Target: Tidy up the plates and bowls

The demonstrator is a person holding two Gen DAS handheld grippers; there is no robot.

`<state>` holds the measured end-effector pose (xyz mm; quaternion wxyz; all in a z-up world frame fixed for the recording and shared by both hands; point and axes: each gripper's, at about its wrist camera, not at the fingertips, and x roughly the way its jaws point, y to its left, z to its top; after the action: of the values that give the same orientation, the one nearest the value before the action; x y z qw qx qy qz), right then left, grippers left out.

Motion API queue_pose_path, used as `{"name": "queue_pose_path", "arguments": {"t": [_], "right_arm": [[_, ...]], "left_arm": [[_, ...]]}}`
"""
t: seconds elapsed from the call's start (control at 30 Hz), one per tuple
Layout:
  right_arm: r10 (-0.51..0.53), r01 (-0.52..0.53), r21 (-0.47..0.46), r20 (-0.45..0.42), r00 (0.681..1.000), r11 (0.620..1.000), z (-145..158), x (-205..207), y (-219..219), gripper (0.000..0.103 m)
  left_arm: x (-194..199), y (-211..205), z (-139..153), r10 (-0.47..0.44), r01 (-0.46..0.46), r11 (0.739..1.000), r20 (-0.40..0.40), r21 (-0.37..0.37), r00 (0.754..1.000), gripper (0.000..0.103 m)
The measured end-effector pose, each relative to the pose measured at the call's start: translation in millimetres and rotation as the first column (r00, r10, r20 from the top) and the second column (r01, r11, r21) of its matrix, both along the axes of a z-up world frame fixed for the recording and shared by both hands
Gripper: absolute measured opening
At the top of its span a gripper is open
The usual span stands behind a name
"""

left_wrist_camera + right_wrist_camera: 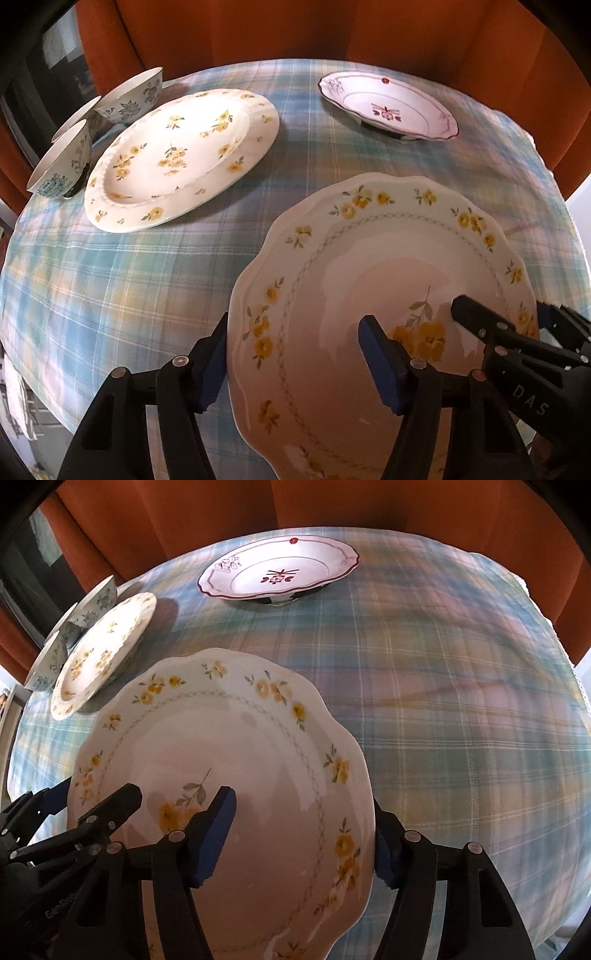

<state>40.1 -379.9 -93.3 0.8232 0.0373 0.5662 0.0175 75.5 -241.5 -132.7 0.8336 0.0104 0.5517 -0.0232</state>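
Both grippers straddle the scalloped plate (pixel 388 295), left gripper (pixel 291 365) on its left rim, right gripper (pixel 306 834) on its right. Fingers half open, gripping nothing firmly I can tell. The yellow plate (pixel 177 158) lies ahead-left, nearer the left.

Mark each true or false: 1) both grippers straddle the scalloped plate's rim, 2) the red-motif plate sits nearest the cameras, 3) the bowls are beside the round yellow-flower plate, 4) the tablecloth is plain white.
1. True: the left gripper has one of its fingers over the scalloped plate and one outside its left rim; the right gripper does likewise on the right rim.
2. False: the red-motif plate lies at the far side.
3. True: the bowls stand just left of the round yellow-flower plate.
4. False: the tablecloth is blue-green plaid.
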Motion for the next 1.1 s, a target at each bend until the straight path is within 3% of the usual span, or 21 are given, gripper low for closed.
{"name": "queue_pose_path", "arguments": {"t": [0.3, 0.53, 0.83, 1.1], "right_arm": [[-0.012, 0.011, -0.023, -0.008, 1.000, 1.000, 1.4, 5.8, 3.1, 0.069], [-0.012, 0.015, -0.059, 0.047, 0.999, 0.998, 18.6, -0.3, 26.9, 0.069], [-0.095, 0.103, -0.080, 0.096, 0.991, 0.992, 40.5, -13.3, 82.2, 0.069], [-0.098, 0.109, -0.085, 0.127, 0.987, 0.990, 50.8, -14.7, 155.4, 0.069]], "left_arm": [[6.5, 6.6, 0.2, -0.020, 0.019, 0.999, -0.027, -0.028, 0.999, 0.070], [2.0, 28.5, 17.3, -0.054, 0.055, 0.998, 0.038, -0.032, 0.998, 0.070], [0.1, 91.8, 42.2, -0.133, 0.139, 0.989, 0.096, -0.053, 0.986, 0.071], [1.7, 163.9, 50.8, -0.126, 0.133, 0.989, 0.110, -0.058, 0.986, 0.070]]}}
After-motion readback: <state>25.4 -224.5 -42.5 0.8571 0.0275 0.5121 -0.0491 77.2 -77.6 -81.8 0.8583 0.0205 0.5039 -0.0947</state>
